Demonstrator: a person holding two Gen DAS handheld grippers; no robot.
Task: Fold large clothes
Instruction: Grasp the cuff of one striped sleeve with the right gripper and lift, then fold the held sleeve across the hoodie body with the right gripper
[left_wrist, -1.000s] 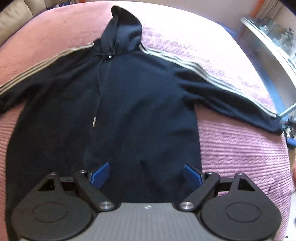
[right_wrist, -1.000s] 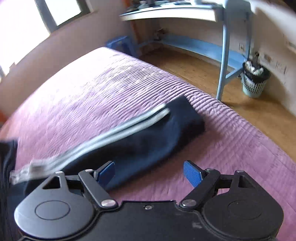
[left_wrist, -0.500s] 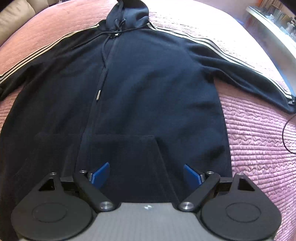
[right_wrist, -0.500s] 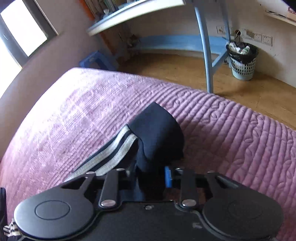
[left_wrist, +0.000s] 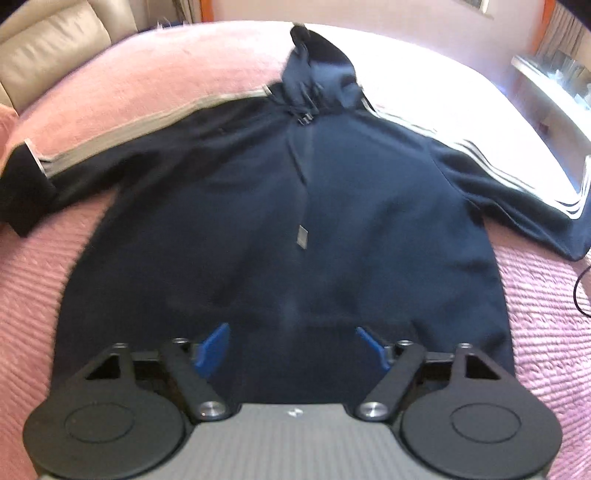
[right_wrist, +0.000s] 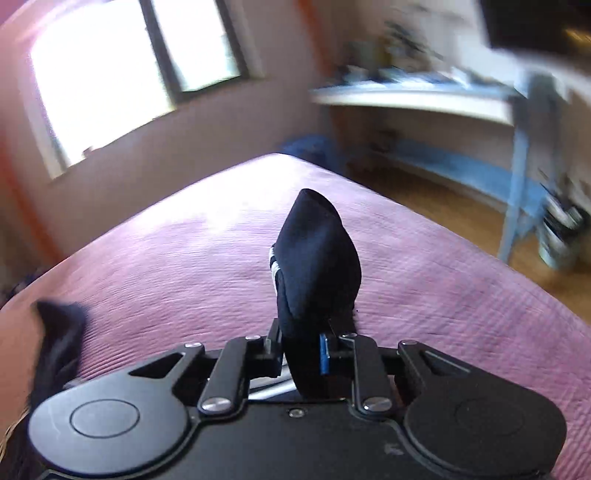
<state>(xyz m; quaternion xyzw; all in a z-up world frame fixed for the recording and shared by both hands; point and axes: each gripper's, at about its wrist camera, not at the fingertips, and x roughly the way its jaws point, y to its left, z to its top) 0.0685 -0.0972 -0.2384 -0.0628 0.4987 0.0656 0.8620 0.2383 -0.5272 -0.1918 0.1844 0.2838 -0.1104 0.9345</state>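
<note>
Flat on the pink bedspread (left_wrist: 44, 280) lies the navy hoodie (left_wrist: 295, 206); the left gripper (left_wrist: 293, 345), jaws narrowing yet apart, hangs above its hem, while the right gripper (right_wrist: 301, 350) pinches what seems the sleeve cuff (right_wrist: 317, 258).

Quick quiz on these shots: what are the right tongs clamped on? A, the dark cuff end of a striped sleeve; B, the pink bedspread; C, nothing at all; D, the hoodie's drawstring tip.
A: in the right wrist view the right tongs are shut on the dark sleeve cuff, which stands up between the blue pads above the pink bedspread.
</note>
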